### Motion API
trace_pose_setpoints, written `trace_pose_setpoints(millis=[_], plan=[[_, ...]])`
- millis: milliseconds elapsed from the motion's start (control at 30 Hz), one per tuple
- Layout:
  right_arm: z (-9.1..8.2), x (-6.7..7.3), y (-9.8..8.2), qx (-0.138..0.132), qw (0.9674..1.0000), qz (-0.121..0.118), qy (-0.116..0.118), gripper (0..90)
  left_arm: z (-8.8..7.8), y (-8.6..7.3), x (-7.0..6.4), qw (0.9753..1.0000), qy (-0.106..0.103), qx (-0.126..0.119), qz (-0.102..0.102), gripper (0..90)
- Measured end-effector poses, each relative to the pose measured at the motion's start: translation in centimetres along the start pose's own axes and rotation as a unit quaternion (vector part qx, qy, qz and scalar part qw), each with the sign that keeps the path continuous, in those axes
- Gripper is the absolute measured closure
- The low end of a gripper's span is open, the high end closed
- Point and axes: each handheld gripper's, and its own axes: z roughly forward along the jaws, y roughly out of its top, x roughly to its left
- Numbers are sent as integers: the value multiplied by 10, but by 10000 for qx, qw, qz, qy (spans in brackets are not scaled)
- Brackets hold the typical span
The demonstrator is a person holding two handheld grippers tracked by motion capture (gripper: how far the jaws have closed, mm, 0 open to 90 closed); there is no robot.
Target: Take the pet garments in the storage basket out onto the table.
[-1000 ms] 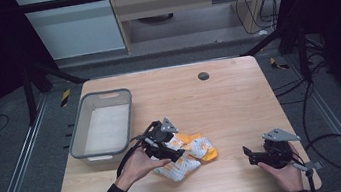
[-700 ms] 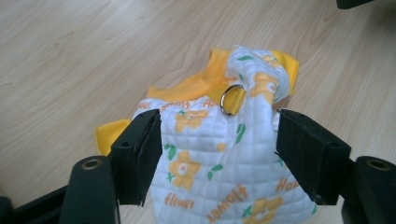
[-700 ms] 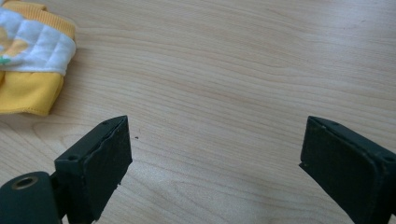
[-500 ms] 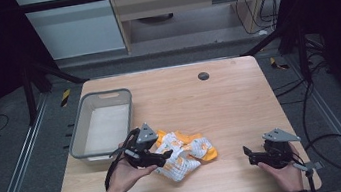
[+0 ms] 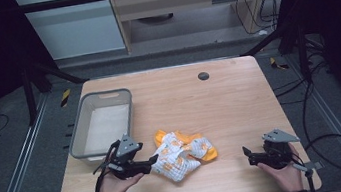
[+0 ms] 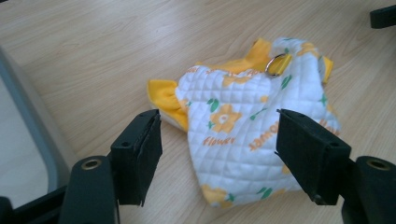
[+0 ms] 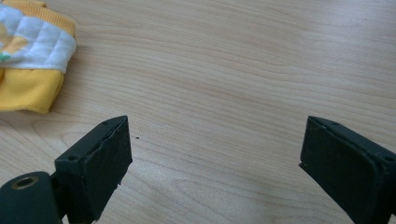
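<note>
A crumpled white quilted garment (image 5: 182, 154) with yellow flowers and yellow trim lies on the wooden table near its front. In the left gripper view the garment (image 6: 252, 121) shows a metal ring and the word "flower". My left gripper (image 5: 149, 166) is open at the cloth's left edge, its jaws either side of the near end of the garment (image 6: 217, 154) without closing on it. My right gripper (image 5: 248, 155) rests open near the front right, well apart from the cloth. A corner of the garment (image 7: 32, 56) lies far left of its jaws (image 7: 215, 163).
A grey plastic bin (image 5: 103, 126) stands on the table's left side, just behind my left hand; its rim (image 6: 28, 121) lies close to the left jaw. A dark round grommet (image 5: 203, 75) sits at the table's back. Bare wood (image 5: 240, 106) spreads to the right.
My left gripper has drawn back leftward off the garment and turned to face it from the left edge. The cloth has spread slightly. The right gripper has stayed still.
</note>
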Motion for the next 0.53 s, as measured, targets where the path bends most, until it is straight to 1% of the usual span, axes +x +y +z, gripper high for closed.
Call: trace_pose_setpoints(millis=[300,533], plan=[[0,1,0,9,10000,-28,12,87,-9,-24,5,9998,87,-79,-168,318],[-1,1,0,27,10000,-34,21,86,-11,-44,10,9995,153,79,-267,317]])
